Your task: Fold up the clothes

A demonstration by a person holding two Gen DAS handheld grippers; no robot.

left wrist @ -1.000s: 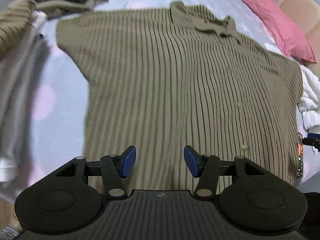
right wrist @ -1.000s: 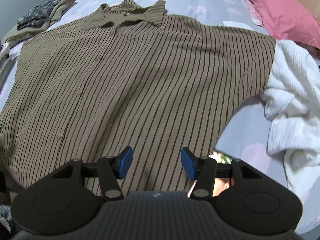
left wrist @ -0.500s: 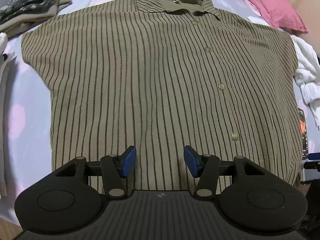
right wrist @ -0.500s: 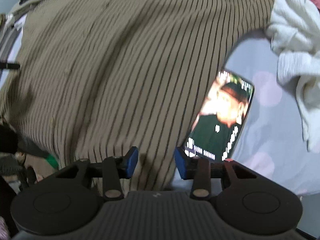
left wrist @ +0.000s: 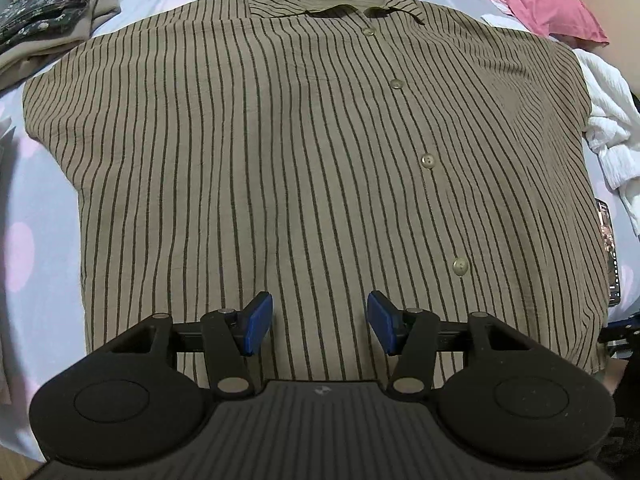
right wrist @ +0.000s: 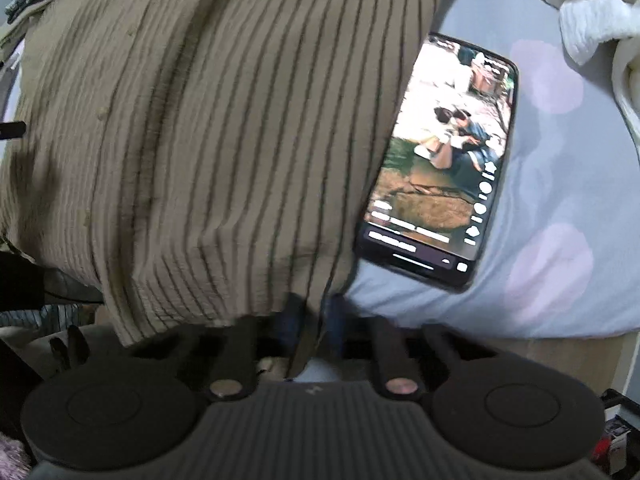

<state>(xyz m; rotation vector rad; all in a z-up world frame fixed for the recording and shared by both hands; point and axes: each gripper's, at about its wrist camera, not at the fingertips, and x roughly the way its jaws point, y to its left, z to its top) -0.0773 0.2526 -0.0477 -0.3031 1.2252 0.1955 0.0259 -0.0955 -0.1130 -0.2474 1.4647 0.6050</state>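
Your left tongs (left wrist: 320,326) hover spread over the near hem of the striped shirt (left wrist: 304,152), which lies flat and buttoned on the bed (left wrist: 44,216), collar far from you. Your right tongs (right wrist: 314,322) are pressed together, pinching the shirt's hem corner, with a lit phone (right wrist: 440,160) just ahead and to their right.

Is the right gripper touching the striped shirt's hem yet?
Touching. The right wrist view shows the right gripper with its jaws closed on the striped shirt hem, fabric pinched between them beside the phone.
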